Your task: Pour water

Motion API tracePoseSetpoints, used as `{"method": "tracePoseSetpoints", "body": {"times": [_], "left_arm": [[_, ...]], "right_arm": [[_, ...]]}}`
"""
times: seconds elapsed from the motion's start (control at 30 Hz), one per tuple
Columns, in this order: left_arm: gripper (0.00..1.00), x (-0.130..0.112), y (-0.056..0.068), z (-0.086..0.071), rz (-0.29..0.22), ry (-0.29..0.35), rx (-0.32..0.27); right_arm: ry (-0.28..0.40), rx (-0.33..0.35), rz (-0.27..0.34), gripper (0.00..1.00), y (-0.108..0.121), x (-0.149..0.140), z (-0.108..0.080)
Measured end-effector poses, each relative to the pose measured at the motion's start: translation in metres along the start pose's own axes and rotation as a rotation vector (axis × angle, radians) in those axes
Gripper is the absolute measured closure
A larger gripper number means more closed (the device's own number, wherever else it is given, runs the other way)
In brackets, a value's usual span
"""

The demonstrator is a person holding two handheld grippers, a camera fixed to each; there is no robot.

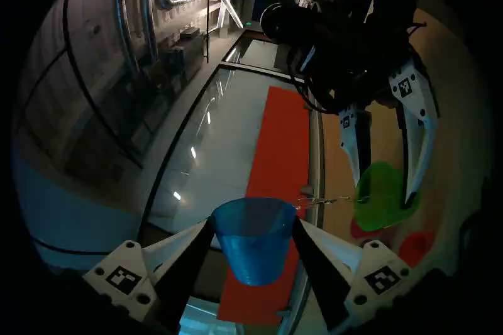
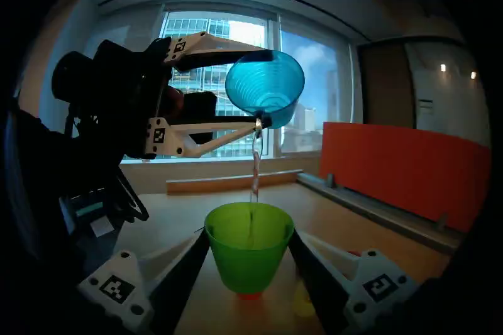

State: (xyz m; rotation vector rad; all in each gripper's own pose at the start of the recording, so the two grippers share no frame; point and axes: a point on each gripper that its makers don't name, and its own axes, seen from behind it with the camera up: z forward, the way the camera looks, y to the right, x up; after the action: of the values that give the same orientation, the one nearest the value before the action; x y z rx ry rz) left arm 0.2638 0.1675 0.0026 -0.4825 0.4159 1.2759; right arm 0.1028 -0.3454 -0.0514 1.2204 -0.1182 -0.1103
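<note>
My left gripper [image 1: 254, 237] is shut on a blue translucent cup [image 1: 254, 242]. The right gripper view shows that blue cup [image 2: 265, 88] tipped on its side above, held by the left gripper [image 2: 261, 90]. A thin stream of water [image 2: 254, 175] falls from its rim into a green cup [image 2: 249, 253]. My right gripper [image 2: 249, 252] is shut on the green cup, which stands upright. In the left gripper view the green cup [image 1: 381, 197] sits between the right gripper's white fingers [image 1: 415, 127], and the water [image 1: 324, 200] runs across toward it.
An orange-red panel [image 2: 405, 168] runs along the table's right side, with large windows [image 2: 217, 39] behind. Under the green cup lies a wooden table [image 2: 176, 215]. Small red [image 1: 415, 246] and yellow [image 2: 303, 303] things lie on it.
</note>
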Motion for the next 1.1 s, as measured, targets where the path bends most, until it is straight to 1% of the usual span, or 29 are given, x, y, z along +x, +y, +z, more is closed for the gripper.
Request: {"method": "tracePoseSetpoints", "body": {"times": [0.1, 0.3, 0.9, 1.1], "left_arm": [[0.13, 0.0006, -0.0001, -0.0004, 0.007, 0.002, 0.0], [0.13, 0.0025, 0.0036, -0.0017, 0.02, 0.005, -0.001], [0.13, 0.0072, -0.0026, -0.0033, 0.093, 0.008, 0.004], [0.12, 0.01, -0.0018, -0.0025, 0.116, 0.011, 0.007]], "right_arm": [[-0.001, -0.001, 0.0, 0.1, 0.0004, 0.0, -0.0003], [0.001, -0.003, -0.001, 0.1, 0.0004, 0.0007, -0.0008], [0.004, -0.006, -0.003, 0.1, 0.0011, 0.0028, -0.0016], [0.005, -0.007, -0.003, 0.1, 0.0016, 0.0031, -0.0016]]}}
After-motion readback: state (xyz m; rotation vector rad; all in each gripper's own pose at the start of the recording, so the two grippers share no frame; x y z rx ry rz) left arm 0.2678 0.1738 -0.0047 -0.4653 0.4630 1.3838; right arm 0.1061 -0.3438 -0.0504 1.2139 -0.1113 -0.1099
